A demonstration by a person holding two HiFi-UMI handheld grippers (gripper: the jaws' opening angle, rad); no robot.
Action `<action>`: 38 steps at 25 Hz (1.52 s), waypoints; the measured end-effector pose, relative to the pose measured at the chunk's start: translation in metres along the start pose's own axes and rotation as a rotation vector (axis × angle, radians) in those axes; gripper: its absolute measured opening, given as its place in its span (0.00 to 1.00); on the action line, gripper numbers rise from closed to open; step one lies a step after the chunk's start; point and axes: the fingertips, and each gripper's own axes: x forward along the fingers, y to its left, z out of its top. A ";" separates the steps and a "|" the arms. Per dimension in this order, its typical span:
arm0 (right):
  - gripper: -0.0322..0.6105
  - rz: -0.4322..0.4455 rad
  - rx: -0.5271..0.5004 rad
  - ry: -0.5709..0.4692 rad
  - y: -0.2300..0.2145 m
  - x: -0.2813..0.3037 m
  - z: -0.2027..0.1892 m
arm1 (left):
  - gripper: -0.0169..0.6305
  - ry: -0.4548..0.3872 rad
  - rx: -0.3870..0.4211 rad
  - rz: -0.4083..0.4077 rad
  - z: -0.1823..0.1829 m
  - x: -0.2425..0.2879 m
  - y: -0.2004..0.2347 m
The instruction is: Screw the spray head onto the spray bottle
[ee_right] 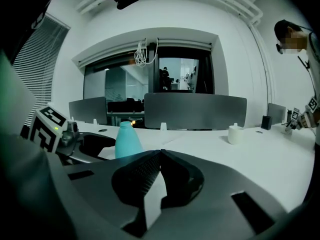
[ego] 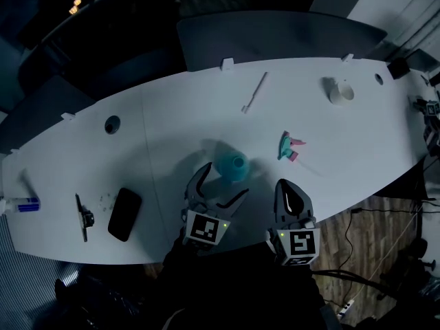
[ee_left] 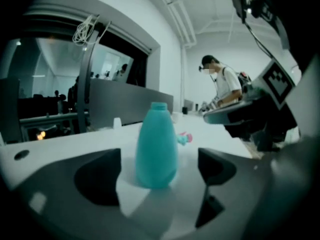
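Spray bottle, teal and with its neck bare, stands upright on the white counter near the near edge, roughly midway along it. The left hand-held gripper sits just on the near side of the bottle with its jaws spread wide. In the left gripper view the bottle stands in line with the gap between them, a little beyond the tips, and neither pad touches it. The right hand-held gripper hangs over the near edge just to the right of the left one. Its jaws are pressed together with nothing between them, and it is apart from the bottle. The spray head, teal and pink, lies on its side further in from the near edge and to the right of the bottle, well clear of both grippers. A thin white stick lies toward the far edge, and a small white cup stands near the far right corner. A black phone lies flat by the near edge toward the left end, with a slim black tool just beside it.
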 end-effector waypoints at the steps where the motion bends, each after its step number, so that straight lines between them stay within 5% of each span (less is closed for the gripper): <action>1: 0.06 0.001 -0.007 0.000 -0.003 0.000 -0.001 | 0.75 0.002 -0.001 -0.005 0.000 0.009 0.001; 8: 0.06 -0.020 -0.012 0.010 -0.022 -0.004 0.002 | 0.75 0.068 -0.039 -0.041 -0.010 0.048 0.006; 10: 0.06 -0.025 -0.002 0.006 -0.025 -0.004 0.001 | 0.65 0.079 -0.023 -0.033 -0.012 0.050 0.008; 13: 0.06 -0.027 0.001 0.004 -0.026 -0.006 -0.001 | 0.64 0.083 -0.001 -0.050 -0.013 0.051 0.005; 21: 0.06 0.019 -0.048 0.042 -0.046 -0.007 0.004 | 0.63 0.131 0.057 -0.179 -0.020 0.045 -0.043; 27: 0.07 0.283 -0.233 0.313 -0.063 0.017 -0.009 | 0.63 0.107 0.054 -0.181 -0.017 0.044 -0.052; 31: 0.43 0.420 -0.425 0.493 -0.076 0.038 -0.013 | 0.63 0.121 0.063 -0.182 -0.020 0.043 -0.052; 35: 0.42 0.516 -0.567 0.756 -0.087 0.056 -0.038 | 0.63 0.118 0.061 -0.176 -0.018 0.042 -0.053; 38: 0.42 0.595 -0.511 0.921 -0.081 0.065 -0.056 | 0.63 0.110 0.057 -0.171 -0.014 0.041 -0.053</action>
